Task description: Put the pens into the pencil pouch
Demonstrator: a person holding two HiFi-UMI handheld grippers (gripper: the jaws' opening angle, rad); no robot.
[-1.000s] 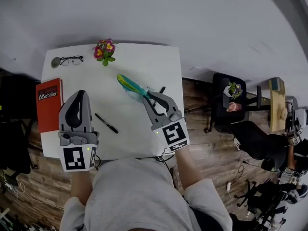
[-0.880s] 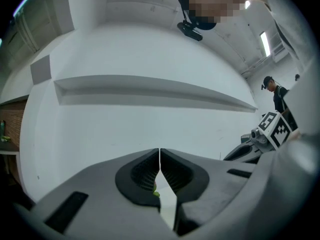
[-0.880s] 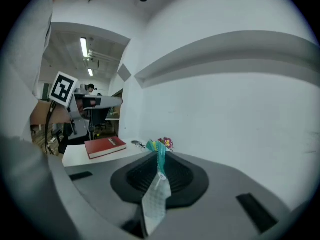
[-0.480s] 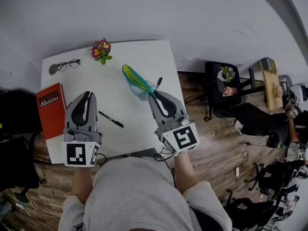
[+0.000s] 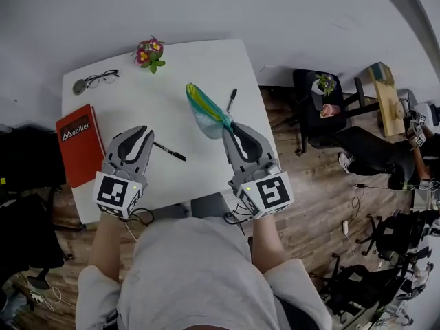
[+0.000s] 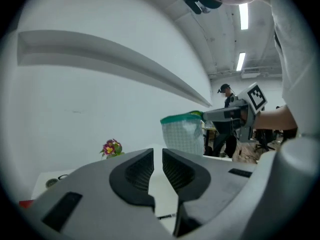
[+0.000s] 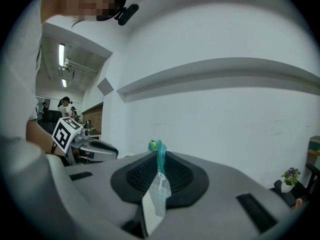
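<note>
The green and yellow mesh pencil pouch (image 5: 205, 110) hangs above the white table (image 5: 196, 64), pinched at one end by my right gripper (image 5: 234, 126), which is shut on its fabric (image 7: 158, 186). One black pen (image 5: 170, 151) lies on the table just right of my left gripper (image 5: 141, 132). Its jaws stand almost together with nothing between them (image 6: 157, 156). A second black pen (image 5: 232, 100) lies near the table's right edge, beyond the pouch. From the left gripper view the pouch (image 6: 183, 133) hangs upright ahead, and the near pen (image 6: 165, 216) shows low between the jaws.
A red book (image 5: 78, 152) lies at the table's left edge. Glasses (image 5: 97, 82) and a small flower pot (image 5: 150, 52) sit at the far side. Chairs and people (image 5: 364, 160) are on the wooden floor to the right.
My left gripper has tilted and moved right, closer to the near pen. The right gripper still holds the pouch up and has drawn slightly toward me.
</note>
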